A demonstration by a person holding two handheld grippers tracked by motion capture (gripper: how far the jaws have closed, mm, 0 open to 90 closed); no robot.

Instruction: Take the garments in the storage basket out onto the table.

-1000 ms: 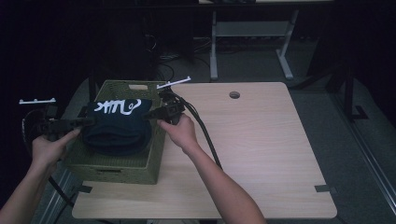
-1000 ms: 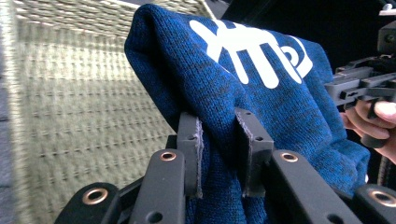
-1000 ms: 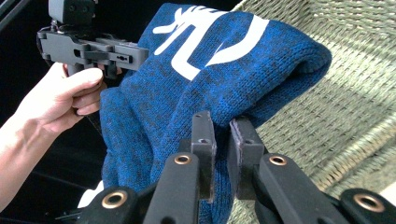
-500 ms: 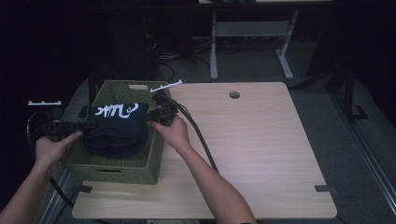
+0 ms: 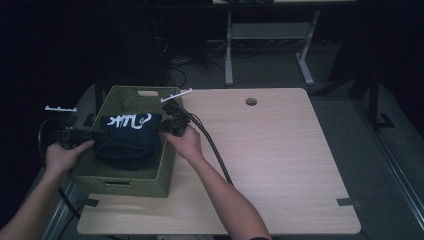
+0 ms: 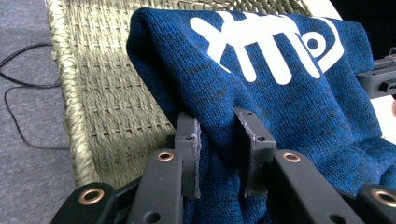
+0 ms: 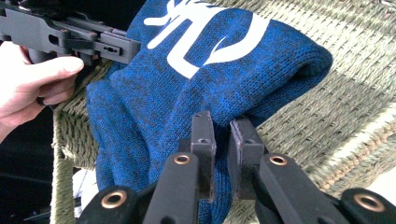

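Observation:
A folded dark blue knit sweater (image 5: pixel 127 137) with a white logo hangs between my two grippers, inside the top of a green woven basket (image 5: pixel 120 182). My left gripper (image 5: pixel 97 134) pinches its left edge, and the left gripper view shows blue knit (image 6: pixel 289 93) bunched between the pads of that gripper (image 6: pixel 218 135). My right gripper (image 5: pixel 162 127) pinches the right edge; in the right gripper view that gripper (image 7: pixel 223 135) is shut on a fold of the sweater (image 7: pixel 196 79). The basket's woven wall (image 6: pixel 107 107) lies close behind the cloth.
The basket stands on the left end of a light wooden table (image 5: pixel 280 165) with a round cable hole (image 5: pixel 251 101). A black cable (image 5: pixel 215 150) trails from the right gripper across the table. A metal stand (image 5: pixel 270 35) sits on the floor behind.
Both hands have sunk a little with the sweater, which now sits lower in the basket. Both grips look unchanged.

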